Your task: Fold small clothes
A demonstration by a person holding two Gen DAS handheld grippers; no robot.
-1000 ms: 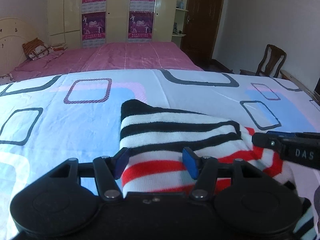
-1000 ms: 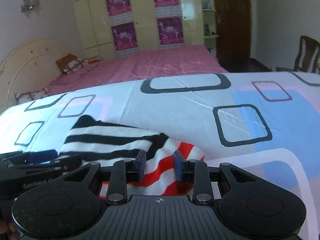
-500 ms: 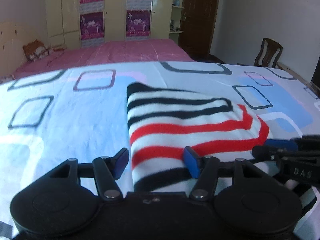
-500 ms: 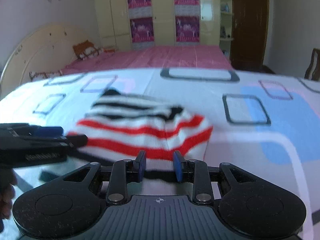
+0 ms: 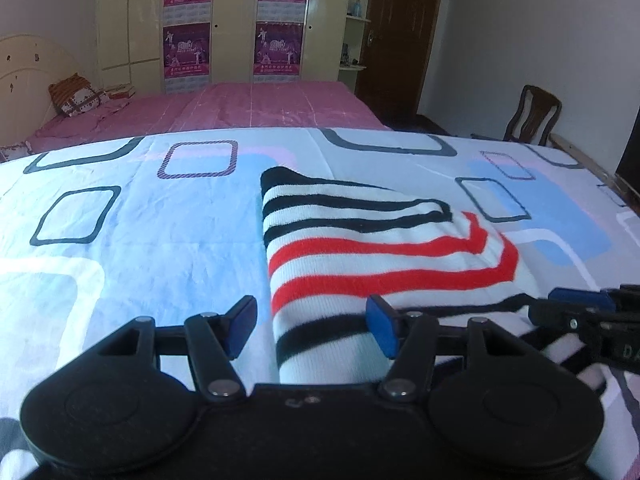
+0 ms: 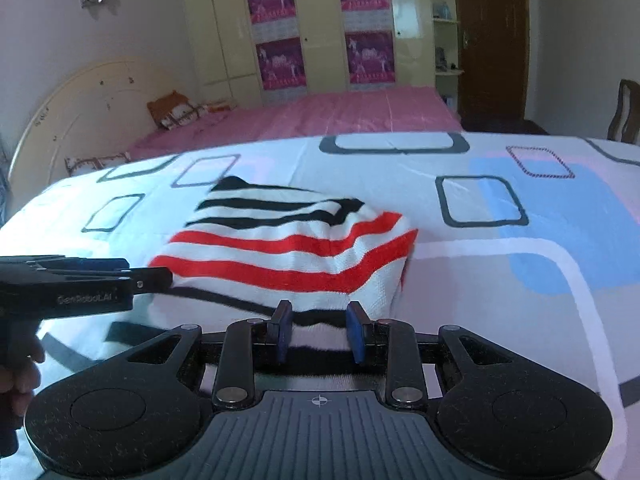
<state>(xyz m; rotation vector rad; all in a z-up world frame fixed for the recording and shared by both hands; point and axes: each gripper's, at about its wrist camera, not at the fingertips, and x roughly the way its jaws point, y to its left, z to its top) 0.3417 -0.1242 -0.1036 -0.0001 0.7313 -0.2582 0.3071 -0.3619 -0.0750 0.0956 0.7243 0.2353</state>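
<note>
The striped garment [image 5: 372,252] lies on the patterned bedsheet [image 5: 132,240], its far part already doubled over into a wedge whose black-banded corner points away from both claws and whose red bands sit nearer. From the left wrist view, the left claw [image 5: 312,326] stands wide open with the garment's left edge running straight down between its blue pads, so the cloth's long axis lies roughly along the claw's line of sight. From the right wrist view, the right claw [image 6: 320,330] is also open, though narrower, and its pads straddle the near hem without visibly pinching it. The right claw sits just beside the garment's right-hand near corner, the left one at the left-hand near edge, so each hand is close to its own side. As I judge it, the next fold would turn on carrying the near hem away toward that far black corner, with 2 matched grips.
</note>
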